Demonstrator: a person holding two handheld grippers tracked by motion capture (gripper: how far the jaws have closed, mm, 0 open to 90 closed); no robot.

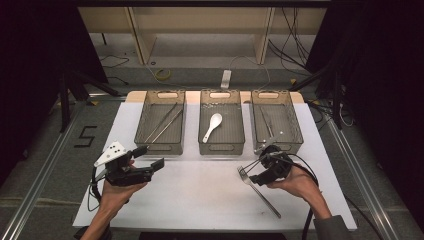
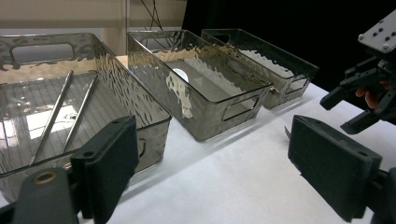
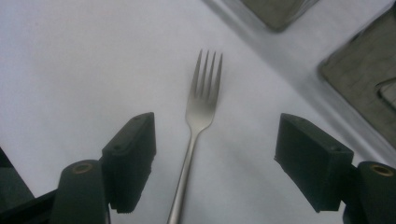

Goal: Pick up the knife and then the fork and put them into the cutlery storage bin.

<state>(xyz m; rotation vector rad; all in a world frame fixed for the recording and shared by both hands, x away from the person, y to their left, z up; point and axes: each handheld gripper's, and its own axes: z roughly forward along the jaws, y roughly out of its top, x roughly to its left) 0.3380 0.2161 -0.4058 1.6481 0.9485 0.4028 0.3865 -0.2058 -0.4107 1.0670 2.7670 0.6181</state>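
A metal fork (image 1: 260, 192) lies flat on the white table (image 1: 200, 200) at the front right, tines toward the bins. My right gripper (image 1: 253, 169) hovers over its tine end, open. In the right gripper view the fork (image 3: 203, 105) runs up between the two black pads, which stand wide apart on either side of the handle and clear of it; the right gripper (image 3: 217, 149) holds nothing. My left gripper (image 1: 150, 158) rests at the front left, open and holding nothing. In its own view the left gripper (image 2: 210, 154) faces the bins, with the right gripper (image 2: 369, 93) at the far right.
Three clear bins stand in a row at the back. The left bin (image 1: 142, 125) holds metal chopsticks (image 1: 162, 122), the middle bin (image 1: 240, 125) a white spoon (image 1: 213, 126), and the right bin (image 1: 295, 125) thin metal pieces (image 1: 267, 122). White tabletop stretches between my hands.
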